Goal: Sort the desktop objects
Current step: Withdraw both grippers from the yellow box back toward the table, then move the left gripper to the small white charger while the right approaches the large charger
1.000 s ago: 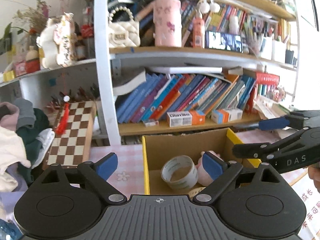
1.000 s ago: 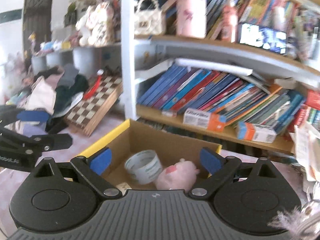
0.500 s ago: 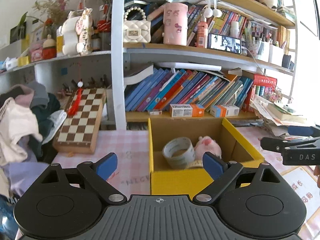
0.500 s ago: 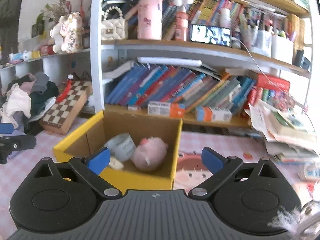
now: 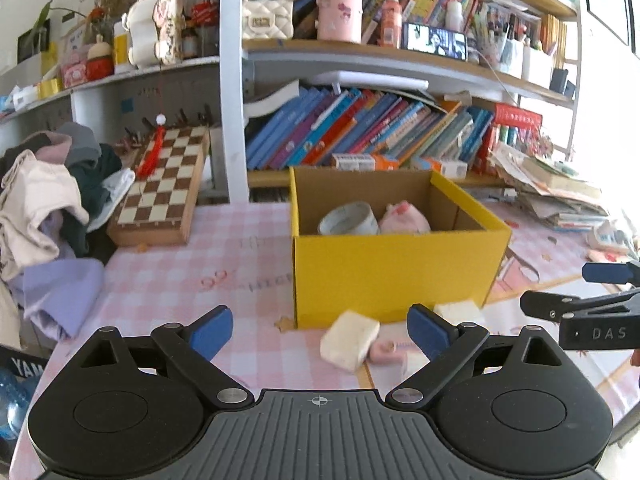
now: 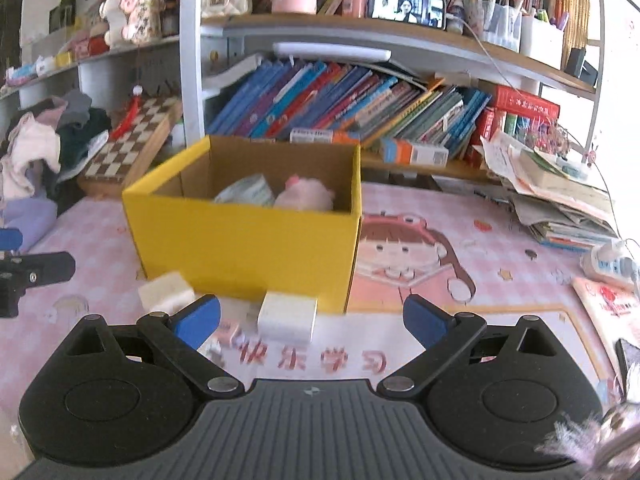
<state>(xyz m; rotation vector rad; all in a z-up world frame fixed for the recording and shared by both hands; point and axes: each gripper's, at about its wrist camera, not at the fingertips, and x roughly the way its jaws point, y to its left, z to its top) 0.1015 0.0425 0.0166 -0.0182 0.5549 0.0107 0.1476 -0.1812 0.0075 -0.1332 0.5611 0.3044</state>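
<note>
A yellow cardboard box (image 5: 394, 268) (image 6: 244, 240) stands on the pink desk mat. It holds a roll of tape (image 5: 348, 220) (image 6: 244, 192) and a pink plush toy (image 5: 404, 220) (image 6: 304, 198). Two white blocks (image 5: 349, 340) (image 5: 460, 310) and a small pink item (image 5: 386, 351) lie on the mat in front of the box; the blocks also show in the right wrist view (image 6: 287, 317) (image 6: 166, 291). My left gripper (image 5: 320, 332) is open and empty, just short of them. My right gripper (image 6: 312, 320) is open and empty above the white block.
A chessboard (image 5: 162, 188) leans at the back left beside a pile of clothes (image 5: 44, 200). A bookshelf with books (image 6: 352, 108) runs behind the box. Stacked papers and books (image 6: 560, 196) lie at the right, a power strip (image 6: 610, 264) beside them.
Both grippers have pulled back and away from the box. The box now shows its whole front, and the white blocks in front of it have come into view.
</note>
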